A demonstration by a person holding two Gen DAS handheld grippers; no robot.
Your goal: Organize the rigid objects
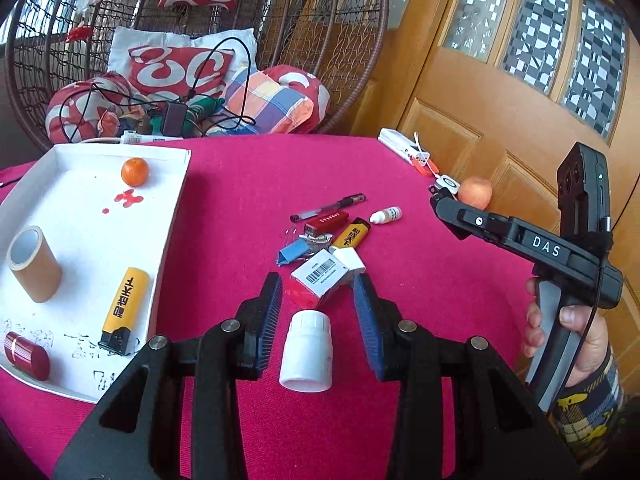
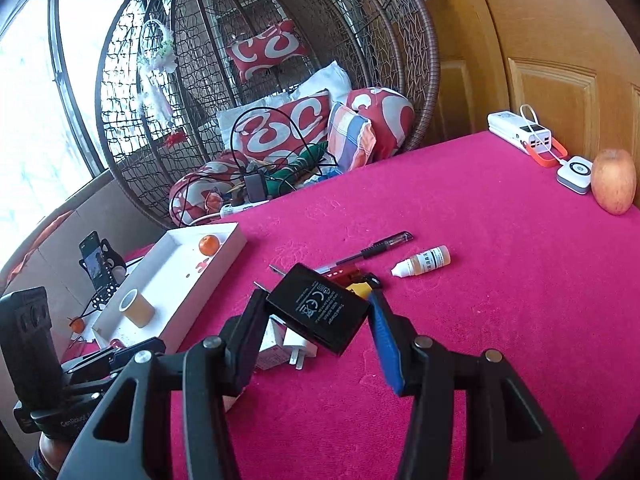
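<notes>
My left gripper point(image 1: 318, 286) is open, its fingers on either side of a white pill bottle point(image 1: 306, 350) that lies on the red cloth, not gripped. My right gripper point(image 2: 318, 304) is shut on a black charger point(image 2: 318, 314) and holds it tilted above the table. The right gripper's body shows in the left wrist view point(image 1: 520, 236). A white tray point(image 1: 168, 216) at the left holds a tape roll point(image 1: 34, 264), a yellow lighter point(image 1: 122, 306), a red cylinder point(image 1: 26, 354) and a small orange point(image 1: 135, 172).
A pile on the cloth holds a pen point(image 1: 328, 206), a red case point(image 1: 326, 220), a second yellow lighter point(image 1: 350, 236), a dropper bottle point(image 1: 386, 215), a blue clip point(image 1: 294, 252) and white boxes point(image 1: 324, 276). An apple point(image 2: 613, 181) and a power bank point(image 2: 520, 130) sit at the far right edge.
</notes>
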